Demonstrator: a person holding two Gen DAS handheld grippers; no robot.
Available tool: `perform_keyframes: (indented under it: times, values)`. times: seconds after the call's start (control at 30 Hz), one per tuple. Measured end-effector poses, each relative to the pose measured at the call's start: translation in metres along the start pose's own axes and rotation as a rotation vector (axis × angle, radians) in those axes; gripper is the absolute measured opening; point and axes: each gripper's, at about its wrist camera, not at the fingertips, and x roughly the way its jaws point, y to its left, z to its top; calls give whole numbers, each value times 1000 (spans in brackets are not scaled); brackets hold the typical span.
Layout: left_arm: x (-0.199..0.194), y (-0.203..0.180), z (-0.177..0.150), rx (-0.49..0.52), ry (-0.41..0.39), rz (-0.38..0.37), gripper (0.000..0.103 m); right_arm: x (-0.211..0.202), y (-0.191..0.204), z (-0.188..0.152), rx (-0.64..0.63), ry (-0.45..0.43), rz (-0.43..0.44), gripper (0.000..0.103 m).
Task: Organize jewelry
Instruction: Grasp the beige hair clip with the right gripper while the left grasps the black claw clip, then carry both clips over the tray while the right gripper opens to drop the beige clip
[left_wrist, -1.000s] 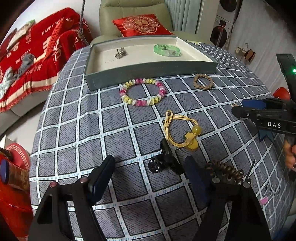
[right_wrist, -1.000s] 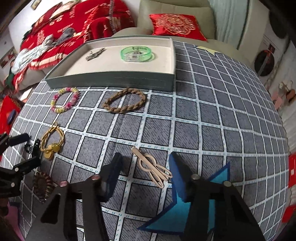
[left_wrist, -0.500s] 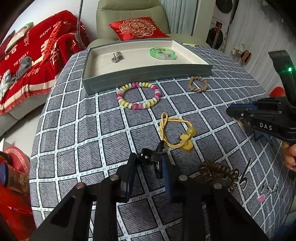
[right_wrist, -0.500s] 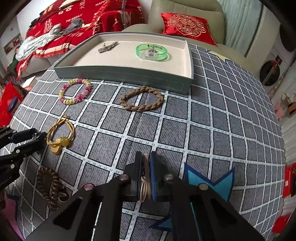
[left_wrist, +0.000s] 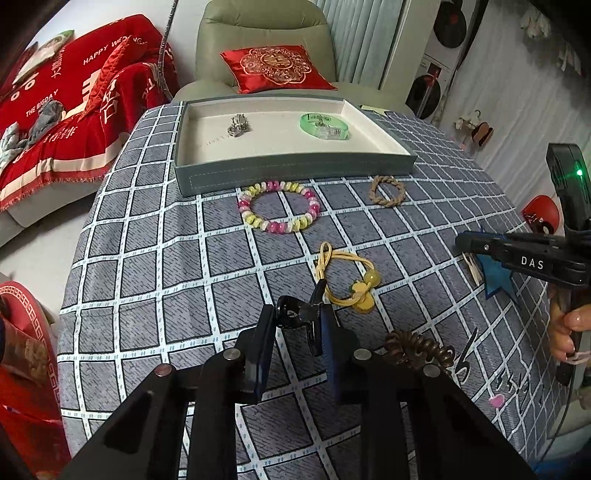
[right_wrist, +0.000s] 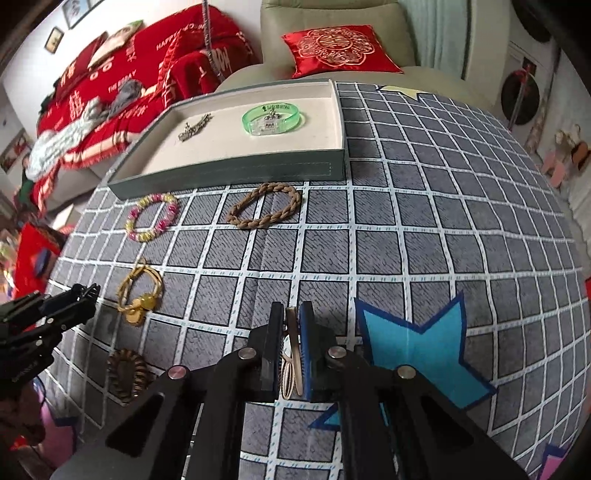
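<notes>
My left gripper (left_wrist: 296, 325) has a black hair clip (left_wrist: 299, 314) between its pads, and its jaws are closing on it, low over the checked cloth. My right gripper (right_wrist: 291, 310) is shut on a thin beige hair clip (right_wrist: 291, 343), held edge-on just above the cloth. At the back stands a grey-green tray (left_wrist: 295, 170) holding a green bangle (left_wrist: 324, 125) and a silver brooch (left_wrist: 239, 125). Loose on the cloth lie a pink-yellow beaded bracelet (left_wrist: 255, 221), a braided brown bracelet (left_wrist: 373, 192), a yellow hair tie (left_wrist: 364, 291) and a brown coil tie (left_wrist: 417, 347).
The checked tablecloth (right_wrist: 424, 221) falls away at the rounded table edges. A blue star patch (right_wrist: 413, 343) lies right of my right gripper. Behind the table are an armchair with a red cushion (left_wrist: 273, 68) and a sofa under a red blanket (left_wrist: 55, 122).
Both grippers went from open to closed: the left around the black hair clip, the right around the beige clip. The right one has since risen slightly with its clip.
</notes>
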Motion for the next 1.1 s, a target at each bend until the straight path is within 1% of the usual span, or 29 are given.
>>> perform_keyframes:
  times: [0.2, 0.47, 0.63, 0.87, 1.1]
  values:
    - [-8, 7, 9, -29, -13, -34, 40, -6, -5, 1, 89, -2, 86, 9]
    - [-22, 22, 35, -54, -50, -50, 40, -20, -3, 17, 123, -45, 111, 9]
    - [-28, 29, 60, -56, -82, -51, 40, -33, 3, 40, 119, -85, 116, 9]
    - [-34, 35, 106, -53, -150, -43, 40, -33, 10, 85, 133, -107, 135, 9]
    - [-23, 39, 138, -41, -164, -14, 40, -26, 22, 124, 126, -133, 161, 9]
